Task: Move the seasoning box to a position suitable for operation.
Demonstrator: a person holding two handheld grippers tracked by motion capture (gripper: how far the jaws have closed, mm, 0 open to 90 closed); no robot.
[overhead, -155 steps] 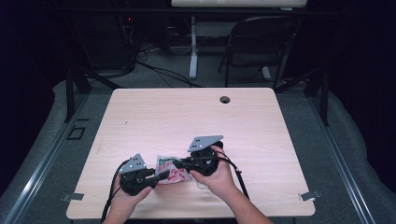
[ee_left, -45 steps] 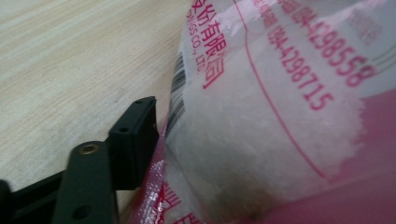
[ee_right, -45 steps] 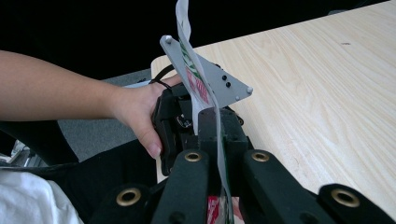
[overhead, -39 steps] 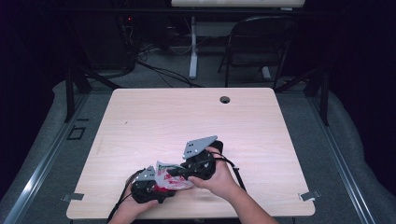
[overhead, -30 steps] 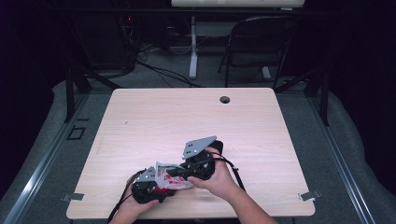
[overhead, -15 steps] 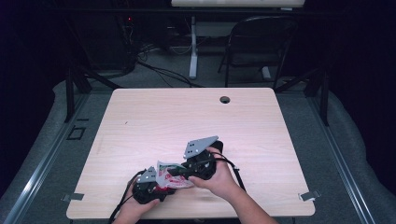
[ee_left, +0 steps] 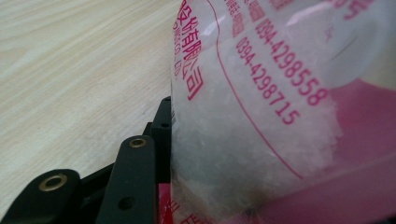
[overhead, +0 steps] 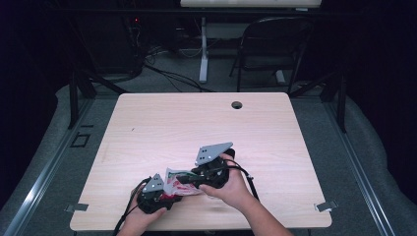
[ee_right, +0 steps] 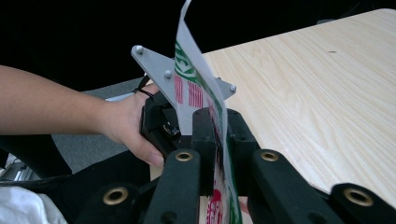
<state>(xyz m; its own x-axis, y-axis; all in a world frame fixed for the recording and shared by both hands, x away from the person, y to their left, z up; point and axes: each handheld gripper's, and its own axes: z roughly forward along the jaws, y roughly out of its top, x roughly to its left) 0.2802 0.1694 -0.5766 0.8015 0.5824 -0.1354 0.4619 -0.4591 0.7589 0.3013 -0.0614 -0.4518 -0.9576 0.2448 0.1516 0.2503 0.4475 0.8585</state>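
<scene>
A lab or recording studio, by the look of it: a bare wooden table (overhead: pixel 196 128) stands on grey carpet amid black surroundings, with cables (overhead: pixel 167 73) trailing over the floor at upper centre, a folding chair (overhead: pixel 270 49) at upper right, and dark metal framing (overhead: pixel 78 88) at left.
</scene>
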